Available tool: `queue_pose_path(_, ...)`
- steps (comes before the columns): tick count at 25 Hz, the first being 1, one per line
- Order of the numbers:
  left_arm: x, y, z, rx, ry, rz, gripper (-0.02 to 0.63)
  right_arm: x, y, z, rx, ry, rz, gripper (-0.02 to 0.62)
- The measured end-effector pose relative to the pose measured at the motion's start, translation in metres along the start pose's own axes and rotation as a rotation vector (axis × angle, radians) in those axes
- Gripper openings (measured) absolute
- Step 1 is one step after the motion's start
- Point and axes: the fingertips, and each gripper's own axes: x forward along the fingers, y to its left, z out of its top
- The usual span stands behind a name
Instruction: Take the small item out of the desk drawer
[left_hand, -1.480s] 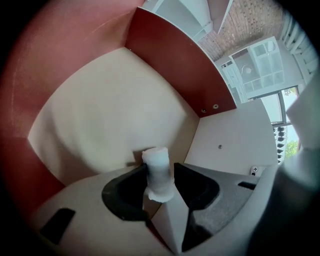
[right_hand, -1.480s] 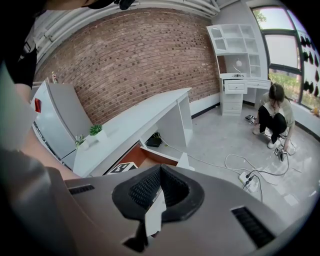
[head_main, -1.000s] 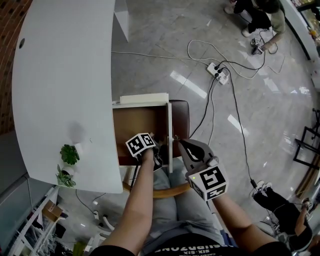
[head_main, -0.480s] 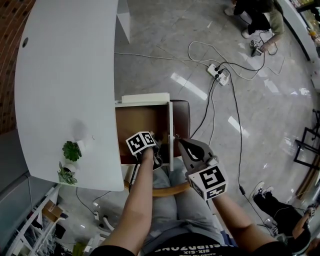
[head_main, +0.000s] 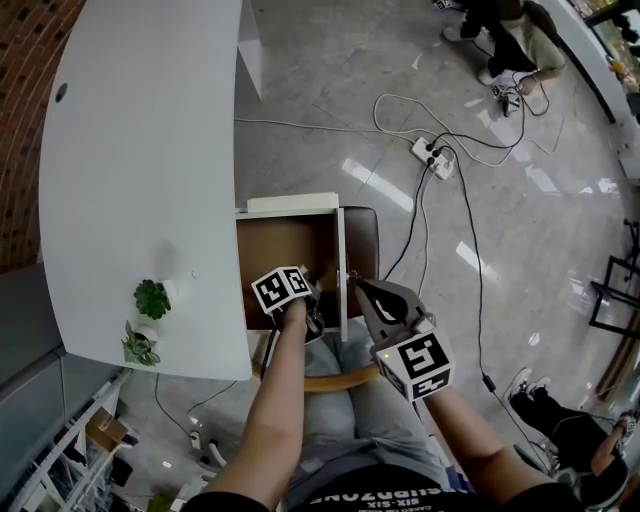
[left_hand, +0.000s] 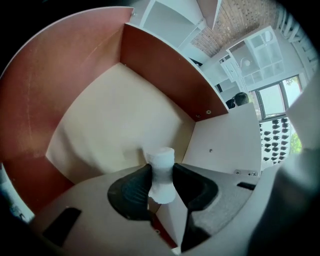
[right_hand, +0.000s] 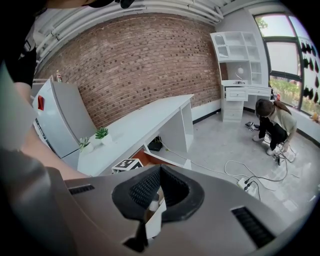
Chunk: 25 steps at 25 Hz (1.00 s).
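Note:
The wooden drawer (head_main: 285, 245) stands pulled out from under the white desk (head_main: 140, 150). My left gripper (head_main: 296, 296) reaches into it. In the left gripper view the left gripper (left_hand: 161, 172) is shut on a small white spool-shaped item (left_hand: 160, 162), both black pads pressing its narrow waist just above the pale drawer floor (left_hand: 115, 125). My right gripper (head_main: 360, 286) rests at the drawer's white front panel (head_main: 341, 260). In the right gripper view the right gripper (right_hand: 160, 170) has its tips together; whether they pinch the handle I cannot tell.
A small potted plant (head_main: 152, 300) sits at the desk's near edge. A brown chair seat (head_main: 362, 240) is beside the drawer. Cables and a power strip (head_main: 432, 155) lie on the grey floor. A person (head_main: 510, 40) crouches at the far right.
Both grippers keep their places at the drawer. The head view has tilted a little, so the desk and floor sit lower in the picture.

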Motion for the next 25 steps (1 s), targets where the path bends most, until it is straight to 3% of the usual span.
queue_pose_path(11, -0.021, -0.003, -0.002, 0.035, -0.019, 0.013, 0.138, -0.015, 0.015, 0.003, -0.02, -0.019, -0.004, -0.003)
queue_pose_path(25, -0.058, -0.017, -0.012, 0.05, -0.048, -0.036, 0.138, -0.04, 0.03, 0.01, -0.031, -0.049, -0.02, -0.003)
